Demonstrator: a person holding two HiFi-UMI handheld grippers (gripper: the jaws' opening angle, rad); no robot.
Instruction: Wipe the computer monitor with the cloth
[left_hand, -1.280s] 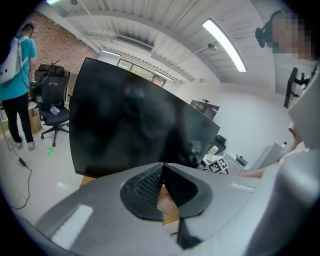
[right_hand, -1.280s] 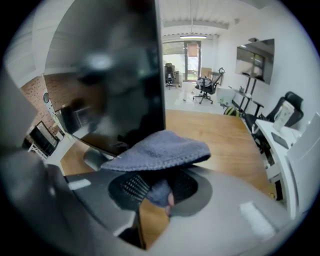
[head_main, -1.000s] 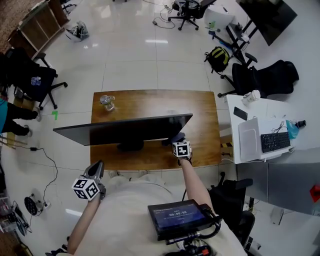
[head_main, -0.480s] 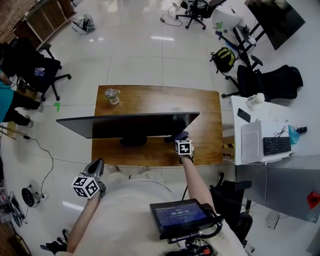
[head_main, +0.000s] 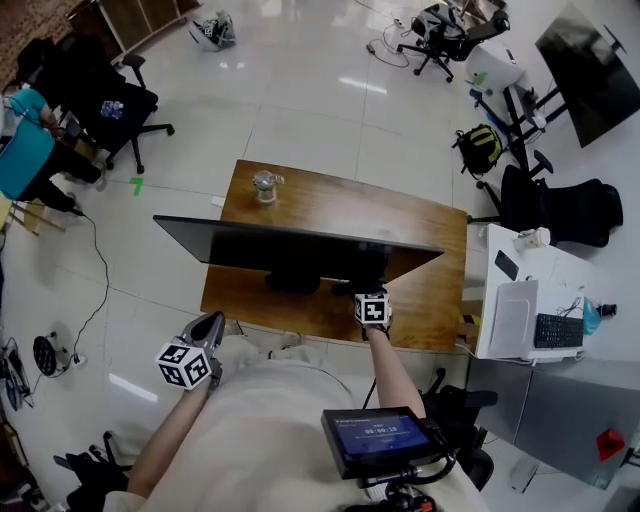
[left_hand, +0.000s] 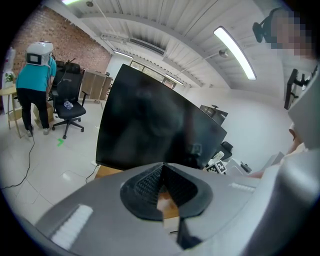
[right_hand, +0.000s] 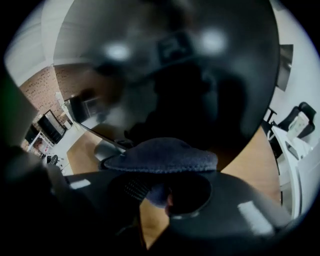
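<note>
A wide black monitor (head_main: 300, 250) stands on a wooden desk (head_main: 340, 215). My right gripper (head_main: 364, 290) is at the lower right of the screen, shut on a dark blue cloth (right_hand: 162, 155). In the right gripper view the cloth's folded edge lies close against the dark screen (right_hand: 170, 75); I cannot tell if it touches. My left gripper (head_main: 207, 327) hangs off the desk's near left corner, below the monitor's left end. In the left gripper view its jaws meet at their tips (left_hand: 161, 166) with nothing between them, and the monitor (left_hand: 155, 125) is ahead.
A glass jar (head_main: 264, 186) stands at the desk's far left. A white side table (head_main: 520, 320) with a keyboard is to the right. Office chairs (head_main: 560, 205) and a person in teal (head_main: 25, 140) stand around. A tablet (head_main: 378, 440) hangs at my chest.
The head view has shifted, so the desk and monitor sit further right and tilted. The right gripper stays with the cloth at the screen's lower right. The left gripper hardly moves.
</note>
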